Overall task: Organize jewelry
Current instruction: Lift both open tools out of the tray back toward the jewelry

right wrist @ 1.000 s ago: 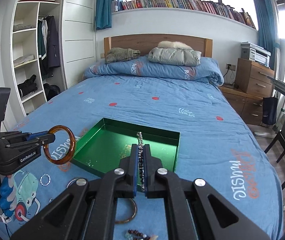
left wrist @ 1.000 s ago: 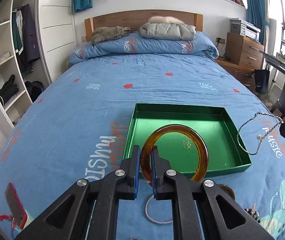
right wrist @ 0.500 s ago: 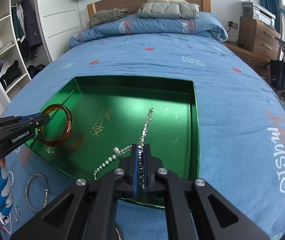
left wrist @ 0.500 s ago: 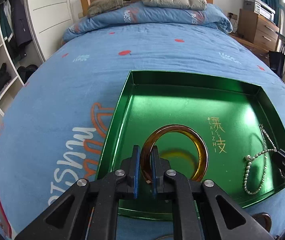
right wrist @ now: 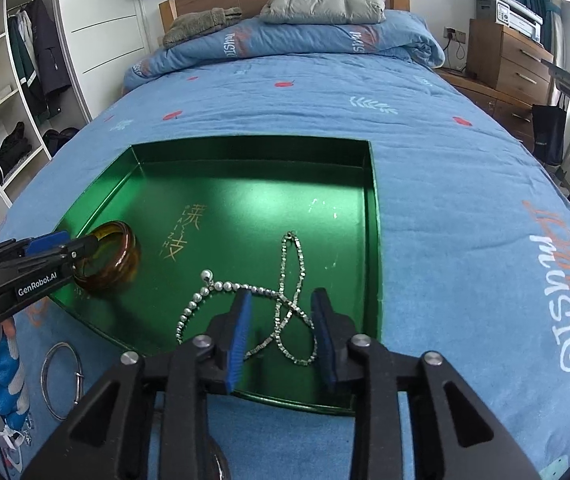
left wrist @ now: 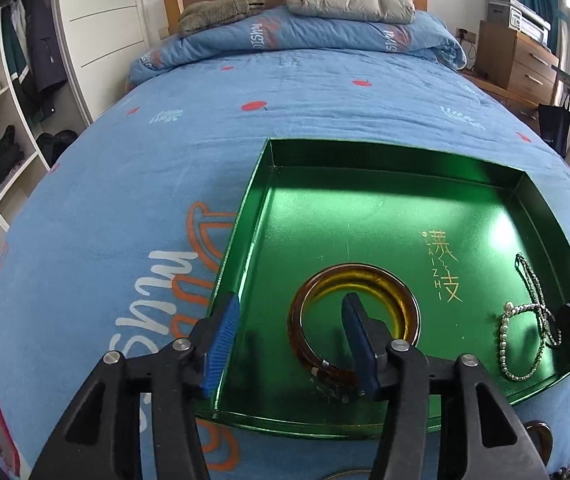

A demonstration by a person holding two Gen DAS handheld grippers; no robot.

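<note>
- The left gripper (left wrist: 289, 340) has just been opening its jaws, and now they stand apart.
- One blue pad (left wrist: 221, 344) is over the tray's left wall. The other pad sits inside the ring of the brown bangle (left wrist: 317, 344).
- No pad presses on the bangle. It lies flat on the floor of the green tray (left wrist: 365, 208), near the tray's near-left side.
- The right gripper (right wrist: 281, 336) has also just been opening its jaws, and they stand apart too.
- The silver chain (right wrist: 289, 280) lies between its blue pads (right wrist: 239, 336), but the pads do not squeeze it. It rests loose on the tray floor in loops, at the near-right part of the tray (right wrist: 371, 216).
- A row of small round beads on the chain curves off to the left of the pads.
- In the right wrist view, the left gripper (right wrist: 81, 246) shows at the left edge, with the bangle (right wrist: 125, 264) under its tip.
- Gold letters are printed on the tray floor between the bangle and the chain.
- The tray sits on a blue bedspread (left wrist: 285, 100) with red dots and big letters.
- A thin silver ring (right wrist: 61, 380) lies on the bedspread (right wrist: 465, 200), just outside the tray's near-left edge.
- At the far end of the bed are a grey folded jacket (right wrist: 323, 8) and a wooden headboard.
</note>
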